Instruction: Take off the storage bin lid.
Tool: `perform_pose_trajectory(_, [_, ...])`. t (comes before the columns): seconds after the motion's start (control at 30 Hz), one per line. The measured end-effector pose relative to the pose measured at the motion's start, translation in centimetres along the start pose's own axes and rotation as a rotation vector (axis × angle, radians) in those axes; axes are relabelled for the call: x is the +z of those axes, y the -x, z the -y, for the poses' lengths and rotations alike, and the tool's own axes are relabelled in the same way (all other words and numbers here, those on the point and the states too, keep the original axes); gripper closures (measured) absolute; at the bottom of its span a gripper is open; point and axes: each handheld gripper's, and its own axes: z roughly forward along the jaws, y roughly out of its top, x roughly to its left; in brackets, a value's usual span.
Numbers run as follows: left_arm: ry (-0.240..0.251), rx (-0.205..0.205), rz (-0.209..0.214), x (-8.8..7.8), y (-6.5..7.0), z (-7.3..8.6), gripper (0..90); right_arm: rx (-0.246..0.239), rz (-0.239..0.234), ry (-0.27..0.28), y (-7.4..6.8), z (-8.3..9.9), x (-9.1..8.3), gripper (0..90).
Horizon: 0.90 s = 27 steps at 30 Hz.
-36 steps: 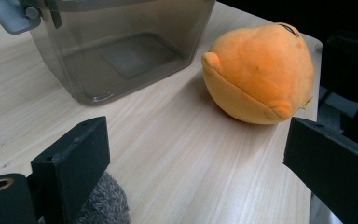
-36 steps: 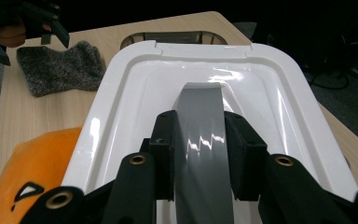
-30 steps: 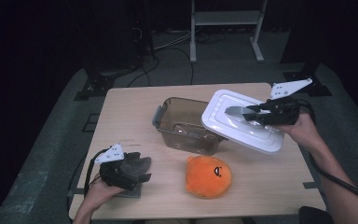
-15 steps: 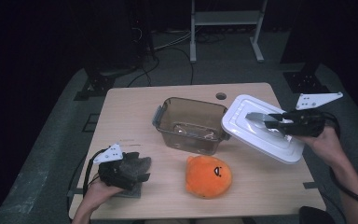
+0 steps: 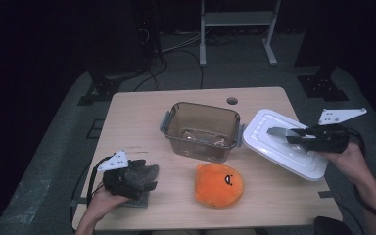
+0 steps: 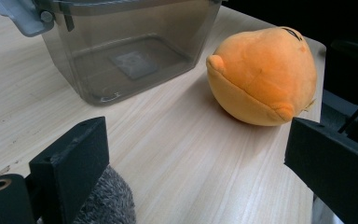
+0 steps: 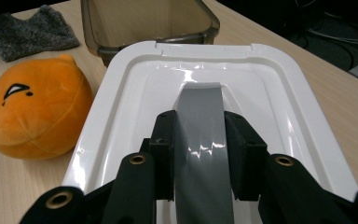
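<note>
Since a second ago, my right gripper (image 5: 280,132) has carried the white lid (image 5: 274,147) off the brown tub (image 5: 203,129) and down to the right, where its far edge now sits at or just above the table (image 5: 142,112). Nearest me, my left gripper (image 5: 147,178) has stayed put on the grey cloth (image 5: 139,171) at the front left, jaws spread wide with nothing between them. Beside it lies the orange plush toy (image 5: 219,184), just in front of the tub. My right gripper's jaws pinch the lid's grey handle (image 7: 200,135) from both sides. The lid hangs tilted from that one narrow strap, so I judge it could swing or slip out if I move quickly. Its near corner overhangs the table's right edge; letting go here could tip it off. Its left rim is near the tub's latch (image 5: 240,137), and a nudge could shove the tub.
</note>
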Motion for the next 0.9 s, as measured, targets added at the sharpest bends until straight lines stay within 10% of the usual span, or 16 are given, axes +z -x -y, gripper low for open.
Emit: perform_pose_trajectory(0.9, [0.004,0.005,-0.002,-0.1,0.2,-0.2,5.7,0.097,-0.038,-0.056,0.0,7.1,3.8,65.7])
